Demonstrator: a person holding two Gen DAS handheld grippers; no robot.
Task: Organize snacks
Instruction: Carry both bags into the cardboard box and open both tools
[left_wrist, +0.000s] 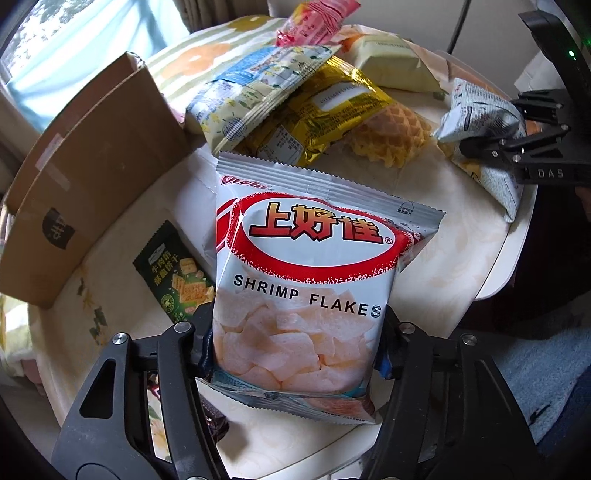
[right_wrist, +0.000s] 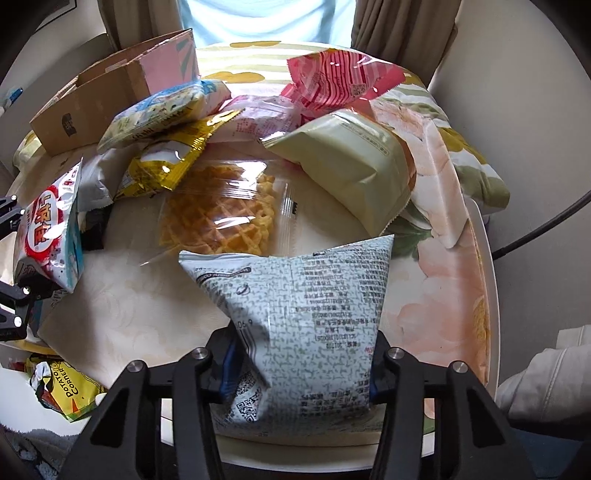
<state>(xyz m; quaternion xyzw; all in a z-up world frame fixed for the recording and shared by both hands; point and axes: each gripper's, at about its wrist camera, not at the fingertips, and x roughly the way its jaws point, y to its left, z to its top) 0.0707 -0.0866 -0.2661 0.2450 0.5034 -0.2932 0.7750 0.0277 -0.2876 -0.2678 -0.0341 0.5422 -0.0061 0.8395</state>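
My left gripper (left_wrist: 295, 354) is shut on a white and red shrimp flakes bag (left_wrist: 310, 266), held upright over the round table (left_wrist: 461, 266). The bag also shows at the left of the right wrist view (right_wrist: 48, 236). My right gripper (right_wrist: 299, 373) is shut on a pale blue-grey printed snack bag (right_wrist: 310, 314); that bag and gripper show at the right of the left wrist view (left_wrist: 480, 122). An open cardboard box (left_wrist: 85, 177) stands on the table's left side (right_wrist: 99, 99).
A pile of snacks lies at the back: a yellow foil bag (left_wrist: 325, 118), a blue-yellow bag (left_wrist: 255, 88), a waffle pack (right_wrist: 221, 214), a pale green pack (right_wrist: 351, 162), a pink-red bag (right_wrist: 340, 81). A green cracker pack (left_wrist: 173, 273) lies by the box.
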